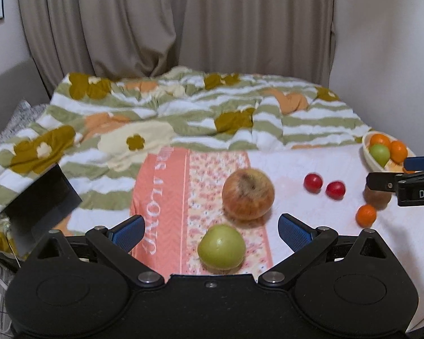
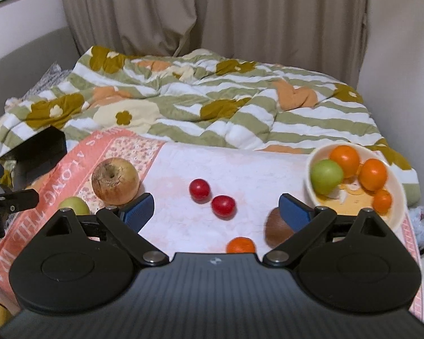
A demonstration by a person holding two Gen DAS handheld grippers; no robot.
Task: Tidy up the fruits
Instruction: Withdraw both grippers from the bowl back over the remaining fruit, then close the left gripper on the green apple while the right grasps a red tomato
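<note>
— What lies loose at centre frame?
— A large russet apple, a green apple below it, two red fruits, one orange, a brown fruit.
— And far right?
— A cream bowl holding three oranges and a green apple.

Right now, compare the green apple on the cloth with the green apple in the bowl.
The green apple on the cloth lies alone beside the big brownish apple. The green apple in the bowl rests against oranges in the bowl. Both are round, smooth and pale green.
</note>
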